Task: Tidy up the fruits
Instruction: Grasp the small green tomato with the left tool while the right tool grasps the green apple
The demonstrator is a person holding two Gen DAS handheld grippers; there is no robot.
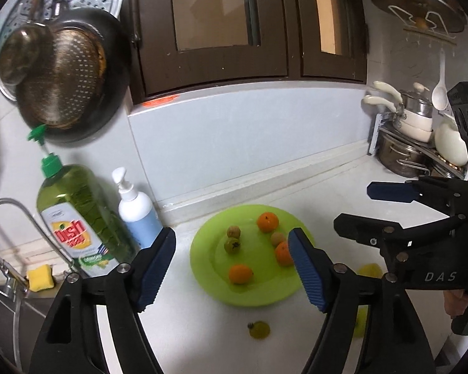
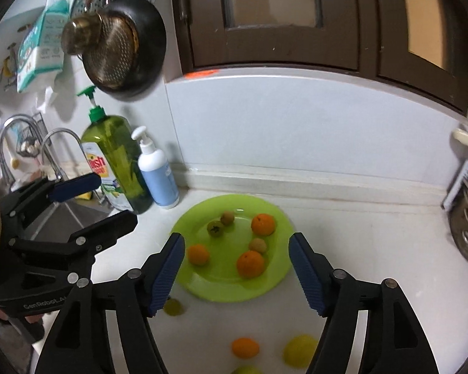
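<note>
Blue-padded and black, the left gripper (image 1: pixel 232 268) is filling the foreground of its own view, hanging released over the white counter (image 1: pixel 343 187) with nothing between its fingers. Beyond its tips the green plate (image 1: pixel 209 275) is sitting on that counter, carrying three oranges and three small brownish fruits; one orange (image 1: pixel 267 222) is lying at the plate's far side. Just nearer than the plate a dark yellow-green fruit (image 1: pixel 259 329) is resting on the bare counter. Left of the plate the dish soap bottle (image 1: pixel 75 221) and a white pump bottle (image 1: pixel 137 215) are standing against the wall, and right of the plate the right gripper (image 1: pixel 355 208) is hovering. From the right wrist view, the right gripper (image 2: pixel 237 271) is also hanging unclenched and empty above the plate (image 2: pixel 184 277). Nearer than the plate a loose orange (image 2: pixel 245 347), a yellow fruit (image 2: pixel 299 350) and a dull yellow fruit (image 2: pixel 174 308) are lying on the counter. Left of the plate the left gripper (image 2: pixel 107 199) is showing, jaws apart.
</note>
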